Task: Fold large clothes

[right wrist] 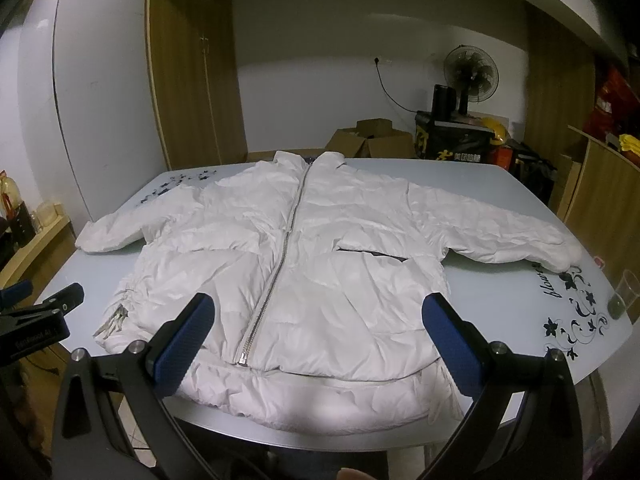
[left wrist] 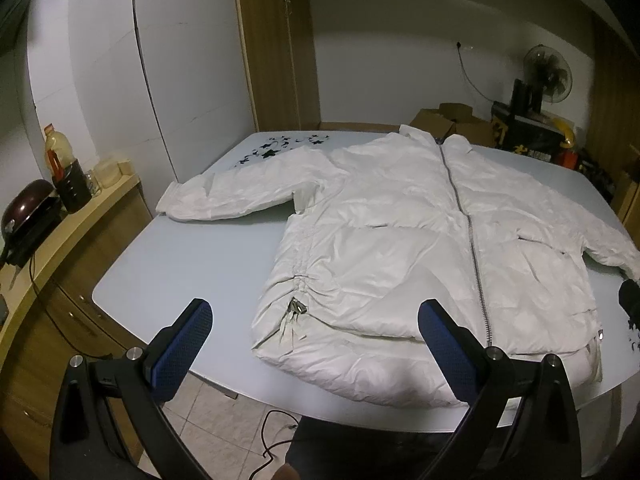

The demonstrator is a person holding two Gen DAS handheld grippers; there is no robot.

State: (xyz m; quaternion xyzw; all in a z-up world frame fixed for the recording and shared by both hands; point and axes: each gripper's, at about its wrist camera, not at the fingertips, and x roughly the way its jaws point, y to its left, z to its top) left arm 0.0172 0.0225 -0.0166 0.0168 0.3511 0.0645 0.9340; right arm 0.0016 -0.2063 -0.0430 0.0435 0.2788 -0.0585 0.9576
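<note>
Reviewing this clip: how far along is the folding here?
Done: the white jacket lies flat on the table, zipped up, both sleeves spread out.
In hand: nothing; the left tongs and the right tongs are open near the hem, gripping no fabric.
Left: every fold, sleeves and body.

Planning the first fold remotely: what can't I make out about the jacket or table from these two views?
- Jacket hem: in both wrist views the open gripper fingers cover parts of it.
- Right cuff: in the left wrist view it is cut off by the frame edge.
- Jacket's back: hidden against the table.
- Drawstring toggle: too small to read.
- Cup contents: distorted near the right wrist view's edge.
</note>
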